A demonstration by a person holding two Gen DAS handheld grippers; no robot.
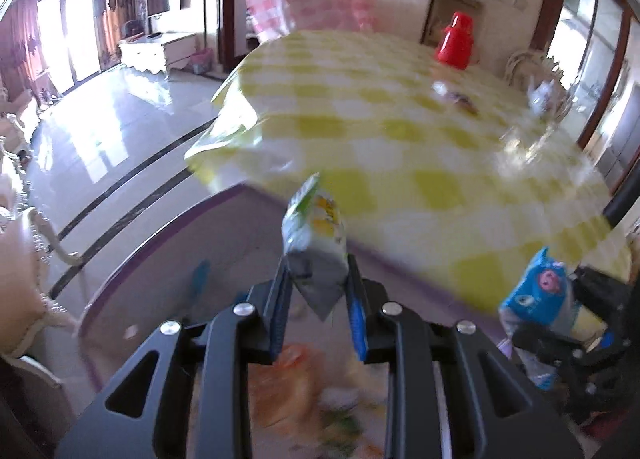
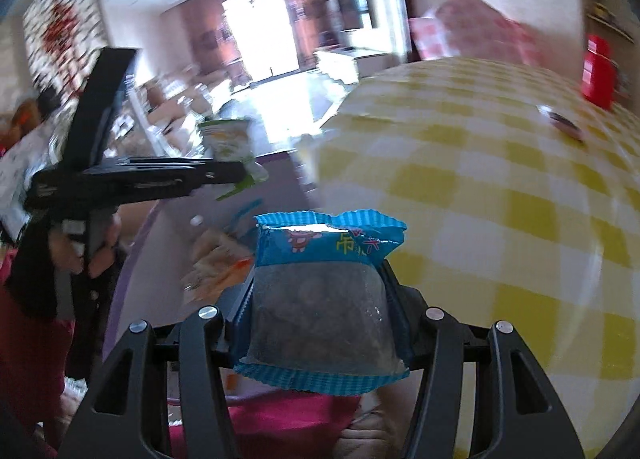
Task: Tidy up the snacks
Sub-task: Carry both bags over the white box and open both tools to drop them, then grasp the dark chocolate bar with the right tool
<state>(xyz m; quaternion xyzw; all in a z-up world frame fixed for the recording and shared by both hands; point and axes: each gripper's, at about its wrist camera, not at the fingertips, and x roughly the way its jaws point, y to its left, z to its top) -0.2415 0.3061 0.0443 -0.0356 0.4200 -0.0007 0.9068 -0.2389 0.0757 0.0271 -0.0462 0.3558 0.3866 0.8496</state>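
Observation:
My left gripper is shut on a green, white and yellow snack packet, held upright over the near edge of the table. In the right wrist view that same left gripper shows side-on at the left with its green packet, a hand on its handle. My right gripper is shut on a blue packet with a clear window and dark contents. From the left wrist view, the blue packet hangs at the lower right. Both views are motion-blurred.
A table under a yellow checked cloth fills the middle and right. On it stand a red container and a small loose packet. Below the grippers lies a purple-rimmed surface with several orange and white snack packets. Shiny floor lies left.

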